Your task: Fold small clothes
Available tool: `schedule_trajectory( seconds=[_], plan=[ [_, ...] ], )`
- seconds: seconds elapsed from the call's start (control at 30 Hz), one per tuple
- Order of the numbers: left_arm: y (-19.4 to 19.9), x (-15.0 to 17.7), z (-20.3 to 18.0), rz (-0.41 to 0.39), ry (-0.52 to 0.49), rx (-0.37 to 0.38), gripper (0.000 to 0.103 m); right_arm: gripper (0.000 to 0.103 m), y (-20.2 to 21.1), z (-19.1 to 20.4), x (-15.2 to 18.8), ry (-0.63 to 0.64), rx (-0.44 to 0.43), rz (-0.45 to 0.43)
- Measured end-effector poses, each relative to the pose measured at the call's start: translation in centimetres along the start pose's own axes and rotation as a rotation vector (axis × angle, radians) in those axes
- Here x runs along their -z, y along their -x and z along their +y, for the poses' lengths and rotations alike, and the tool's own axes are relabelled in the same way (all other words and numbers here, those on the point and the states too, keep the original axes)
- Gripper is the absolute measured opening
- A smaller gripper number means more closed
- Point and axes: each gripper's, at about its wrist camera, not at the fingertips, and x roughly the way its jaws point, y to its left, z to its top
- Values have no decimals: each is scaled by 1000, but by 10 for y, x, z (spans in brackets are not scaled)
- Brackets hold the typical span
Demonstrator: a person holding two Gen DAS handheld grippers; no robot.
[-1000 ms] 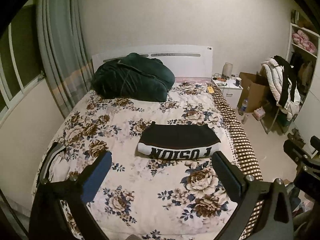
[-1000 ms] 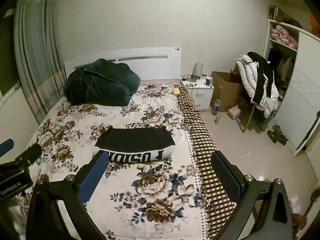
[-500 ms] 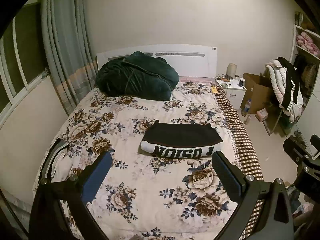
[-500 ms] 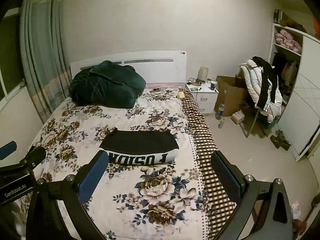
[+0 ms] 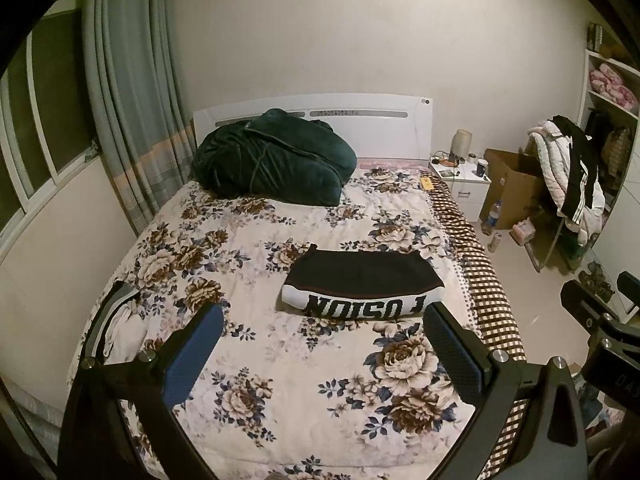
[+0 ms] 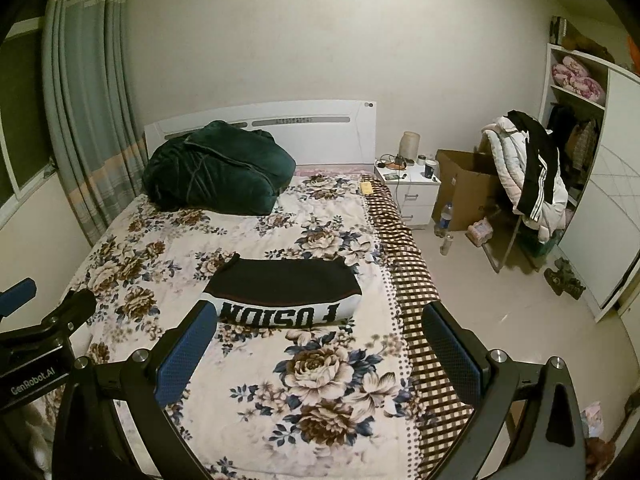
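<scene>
A folded black garment with a white band and black letters [image 5: 362,284] lies on the floral bedspread [image 5: 280,380], right of the bed's middle; it also shows in the right wrist view [image 6: 282,294]. My left gripper [image 5: 322,350] is open and empty, held above the bed's near end, short of the garment. My right gripper [image 6: 320,350] is open and empty, likewise back from the garment. The right gripper's body shows at the right edge of the left wrist view [image 5: 600,320], and the left gripper's body at the left edge of the right wrist view [image 6: 36,344].
A dark green bundle [image 5: 274,160] lies by the white headboard [image 5: 380,120]. More pale clothes [image 5: 120,328] lie at the bed's left edge. Right of the bed stand a nightstand [image 6: 412,188], a cardboard box [image 6: 464,188], a chair with jackets [image 6: 528,172] and bottles on the floor.
Both grippers have drawn back and risen a little from the bed; the folded garment looks smaller and farther. Both stay open. The garment has not moved.
</scene>
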Motion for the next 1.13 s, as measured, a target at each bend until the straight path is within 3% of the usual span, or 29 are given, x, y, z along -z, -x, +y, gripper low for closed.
schedule_trajectory(
  seconds=[1.13],
  plan=[
    [12, -11, -9, -29, 17, 5, 102, 103, 7, 0, -5, 0, -16, -9]
  ],
)
